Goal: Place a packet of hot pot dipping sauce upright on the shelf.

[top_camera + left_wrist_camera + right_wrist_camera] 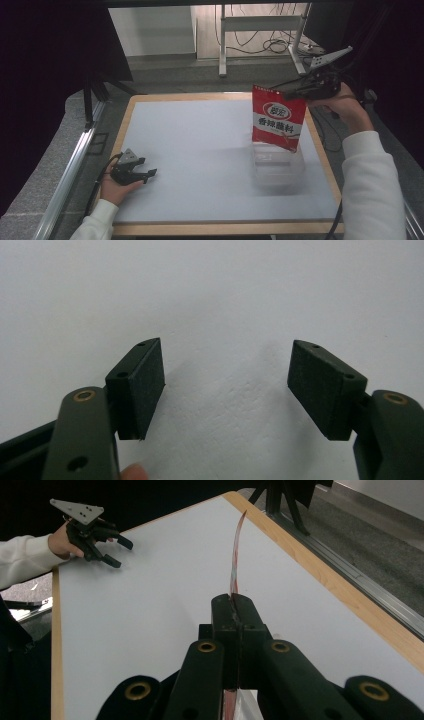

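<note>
A white tabletop [190, 150] with a wooden rim stands before a dim room with a metal stand and loose cables on the floor. The right hand-held gripper [289, 93], jaws clamped on the top corner, dangles a red seasoning packet [278, 119] above a clear plastic container [278, 167] at the right. The left hand-held gripper [148, 175] rests wide open, near left. The lowering step seems in hand; next, the packet needs steering down into the container.
</note>
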A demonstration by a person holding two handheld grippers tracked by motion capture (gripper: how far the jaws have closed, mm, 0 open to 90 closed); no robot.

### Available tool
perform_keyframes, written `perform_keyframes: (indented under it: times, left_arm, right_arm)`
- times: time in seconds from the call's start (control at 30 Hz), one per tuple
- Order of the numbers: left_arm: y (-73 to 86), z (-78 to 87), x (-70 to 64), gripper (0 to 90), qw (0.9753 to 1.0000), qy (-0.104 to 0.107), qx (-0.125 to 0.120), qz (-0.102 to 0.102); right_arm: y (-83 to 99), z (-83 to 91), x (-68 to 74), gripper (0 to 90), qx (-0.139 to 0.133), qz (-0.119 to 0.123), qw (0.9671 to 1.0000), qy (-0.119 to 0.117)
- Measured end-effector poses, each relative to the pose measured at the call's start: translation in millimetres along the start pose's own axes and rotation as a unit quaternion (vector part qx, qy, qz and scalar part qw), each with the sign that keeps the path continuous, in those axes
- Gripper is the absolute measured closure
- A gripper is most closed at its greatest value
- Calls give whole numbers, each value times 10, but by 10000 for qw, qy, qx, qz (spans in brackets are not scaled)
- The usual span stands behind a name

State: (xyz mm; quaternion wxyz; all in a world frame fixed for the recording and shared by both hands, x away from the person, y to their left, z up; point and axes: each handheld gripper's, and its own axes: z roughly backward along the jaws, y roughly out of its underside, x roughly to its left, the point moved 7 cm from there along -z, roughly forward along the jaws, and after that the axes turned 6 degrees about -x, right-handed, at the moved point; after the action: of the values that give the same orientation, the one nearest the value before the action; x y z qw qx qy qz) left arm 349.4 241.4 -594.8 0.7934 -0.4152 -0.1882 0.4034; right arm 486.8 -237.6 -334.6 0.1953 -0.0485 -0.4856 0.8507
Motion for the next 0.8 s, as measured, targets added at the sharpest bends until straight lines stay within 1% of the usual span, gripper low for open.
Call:
perform_keyframes:
  times: [0.13, 0.23, 0.3, 0.4, 0.47, 0.5, 0.53, 0.57, 0.6, 0.67, 0.73, 0.8]
  left_arm:
    - [-6, -7, -8, 303, 10000, 23, -9, 14]
    - [-10, -12, -16, 303, 10000, 35, -11, 10]
    - [-15, -14, -20, 303, 10000, 49, -20, 5]
    - [-22, -15, -22, 303, 10000, 72, -23, 8]
    - [-26, -18, -25, 303, 10000, 86, -33, 14]
    - [-25, -20, -25, 303, 10000, 89, -30, 7]
    - [-25, -23, -24, 303, 10000, 92, -30, 2]
    - [-24, -24, -24, 303, 10000, 95, -27, -2]
    - [-23, -24, -22, 302, 9999, 99, -20, -14]
    - [-23, -25, -21, 302, 9999, 106, -24, -8]
    - [-25, -25, -18, 302, 9999, 116, -29, -34]
    - [-25, -30, -25, 302, 9999, 127, -49, -19]
  right_arm:
    - [124, -29, -23, 891, -45, -49, 10000, -41]
    - [231, -48, -33, 891, -29, -135, 9999, -52]
    - [290, -56, -35, 890, -69, -191, 9998, -61]
    - [362, -69, -40, 889, -138, -306, 9994, -78]
    - [372, -56, -42, 884, -194, -345, 9992, -36]
    - [369, -54, -42, 860, -181, -313, 9993, 26]
    - [359, -56, -33, 806, -169, -289, 9994, 82]
    - [332, -60, -10, 732, -178, -257, 9994, 145]
    - [307, -63, 8, 700, -211, -214, 9994, 189]
    - [222, -74, 71, 616, -296, -126, 9991, 284]
    - [115, -101, 142, 537, -409, -45, 9981, 466]
    - [9, -147, 223, 493, -476, 1, 9969, 629]
